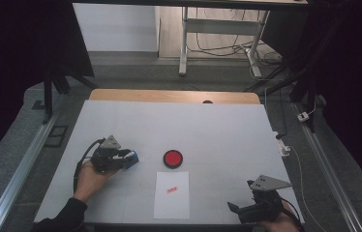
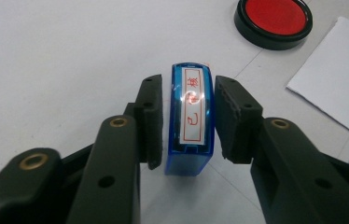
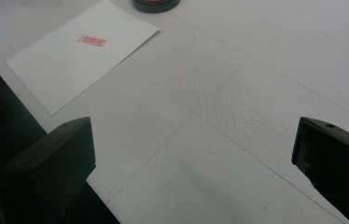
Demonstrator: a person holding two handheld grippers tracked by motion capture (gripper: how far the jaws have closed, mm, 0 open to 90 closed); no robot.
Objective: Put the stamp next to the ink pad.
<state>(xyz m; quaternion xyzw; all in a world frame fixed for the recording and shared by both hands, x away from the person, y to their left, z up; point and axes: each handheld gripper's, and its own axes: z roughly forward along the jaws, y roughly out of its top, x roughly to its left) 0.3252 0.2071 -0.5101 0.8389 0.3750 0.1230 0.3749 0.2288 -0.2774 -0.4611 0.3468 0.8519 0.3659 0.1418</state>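
A blue stamp (image 2: 190,116) with a red-lettered white label rests on the white table between the jaws of my left gripper (image 2: 186,86). Thin gaps show beside the stamp, so the pads stand off it. From the high view, this gripper (image 1: 123,157) lies at the left of the table with the stamp (image 1: 132,158) at its tip. A round red ink pad (image 1: 173,158) sits just to its right. Below the pad lies a white sheet of paper (image 1: 172,195) with a red imprint (image 1: 172,190). My right gripper (image 1: 234,209) rests near the front right edge, wide open and empty (image 3: 193,144).
The white table cover (image 1: 208,130) spreads out behind the ink pad. In the right gripper view, the paper (image 3: 79,51) and the ink pad (image 3: 156,3) lie far ahead to the left. A desk frame with cables (image 1: 218,43) stands beyond the table.
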